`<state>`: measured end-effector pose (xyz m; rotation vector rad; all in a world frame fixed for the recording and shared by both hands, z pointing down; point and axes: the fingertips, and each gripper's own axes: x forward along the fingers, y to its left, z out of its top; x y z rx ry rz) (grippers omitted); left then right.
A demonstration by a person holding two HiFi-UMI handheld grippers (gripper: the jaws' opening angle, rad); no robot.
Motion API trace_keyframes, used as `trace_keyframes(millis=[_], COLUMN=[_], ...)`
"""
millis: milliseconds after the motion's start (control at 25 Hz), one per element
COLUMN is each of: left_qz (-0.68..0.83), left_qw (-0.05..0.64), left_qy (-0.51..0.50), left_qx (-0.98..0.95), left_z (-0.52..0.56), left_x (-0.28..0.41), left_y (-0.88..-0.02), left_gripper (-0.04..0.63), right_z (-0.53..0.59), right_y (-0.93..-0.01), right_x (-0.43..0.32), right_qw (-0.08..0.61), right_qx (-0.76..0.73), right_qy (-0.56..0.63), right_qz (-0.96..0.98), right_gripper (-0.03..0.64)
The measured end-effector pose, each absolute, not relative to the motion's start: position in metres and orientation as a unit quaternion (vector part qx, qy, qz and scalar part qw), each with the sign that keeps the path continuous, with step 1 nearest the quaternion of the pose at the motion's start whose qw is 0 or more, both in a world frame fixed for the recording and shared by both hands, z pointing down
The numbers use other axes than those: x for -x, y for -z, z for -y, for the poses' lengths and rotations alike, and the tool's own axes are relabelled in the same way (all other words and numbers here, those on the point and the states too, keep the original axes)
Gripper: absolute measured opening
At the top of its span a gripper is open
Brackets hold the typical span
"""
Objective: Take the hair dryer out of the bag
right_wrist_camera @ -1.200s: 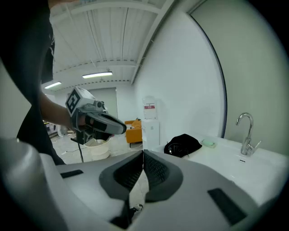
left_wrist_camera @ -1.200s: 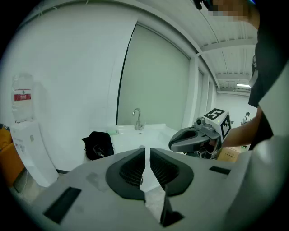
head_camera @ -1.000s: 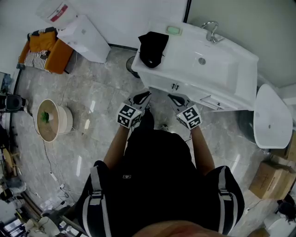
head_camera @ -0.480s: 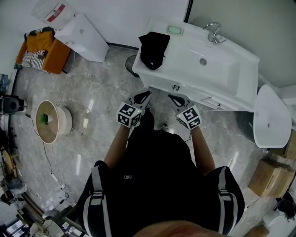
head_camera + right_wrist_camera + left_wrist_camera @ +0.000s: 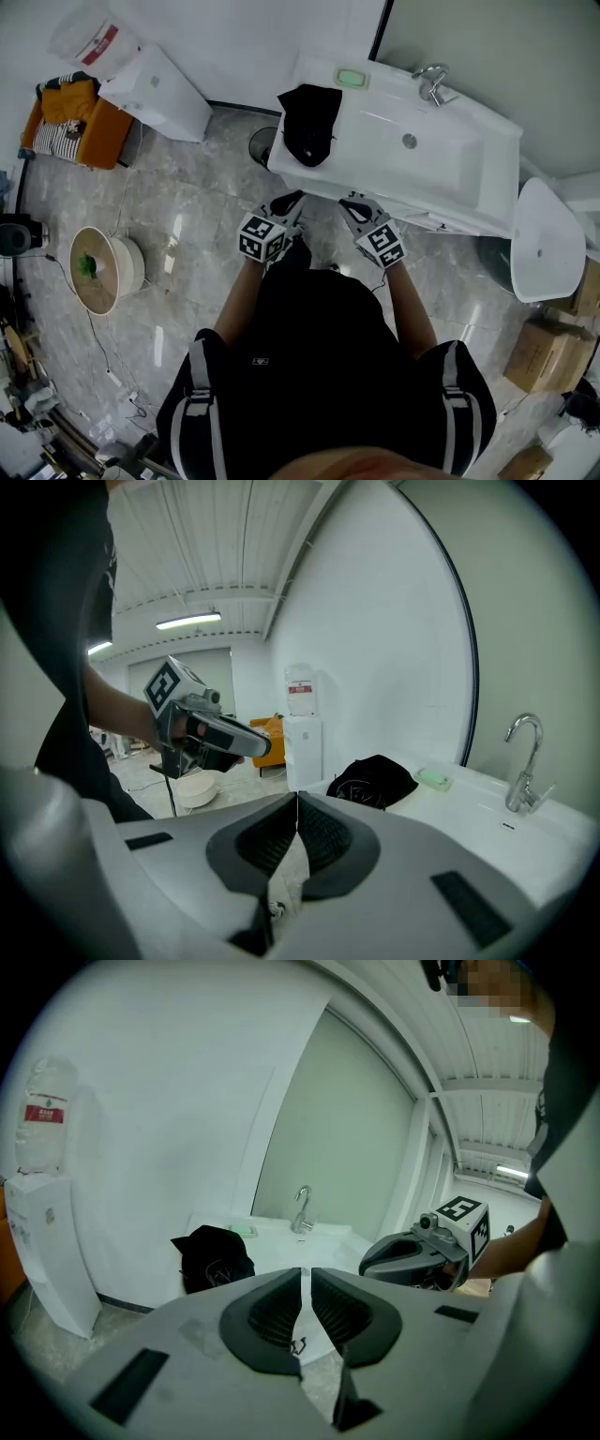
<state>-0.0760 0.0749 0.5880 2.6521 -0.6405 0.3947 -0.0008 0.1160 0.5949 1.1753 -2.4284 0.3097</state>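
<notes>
Black bag [image 5: 309,117] is sitting on the desk's [image 5: 370,124] left end, ahead of your left gripper [image 5: 291,199] (the nearer one); your right gripper [image 5: 350,201] is hovering alongside, both sets of fingers clenching on nothing.

A matt black bag [image 5: 309,120], seemingly of soft cloth, is seen on a glossy white surface [image 5: 370,155]; the tap [image 5: 430,81] is shiny metal, the floor [image 5: 187,225] polished stone.
</notes>
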Motion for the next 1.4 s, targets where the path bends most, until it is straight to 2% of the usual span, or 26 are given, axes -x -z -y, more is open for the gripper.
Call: trace_keyframes(millis=[680, 1400], left_qz=[0.195, 0.18], left_qw=[0.187, 0.196], left_qy=[-0.147, -0.181], left_qx=[-0.951, -0.947], left_z=[0.05, 0.084], left_x=[0.093, 0.088], left_y=[-0.597, -0.614], left_gripper=[0.041, 0.041], right_z=[0.002, 0.045], right_y=[-0.611, -0.623], right_x=[0.024, 0.007], right_qw=[0.23, 0.222], right_qx=[-0.441, -0.452], right_qy=[-0.12, -0.152], right_qz=[0.859, 0.851], right_gripper=[0.06, 0.06])
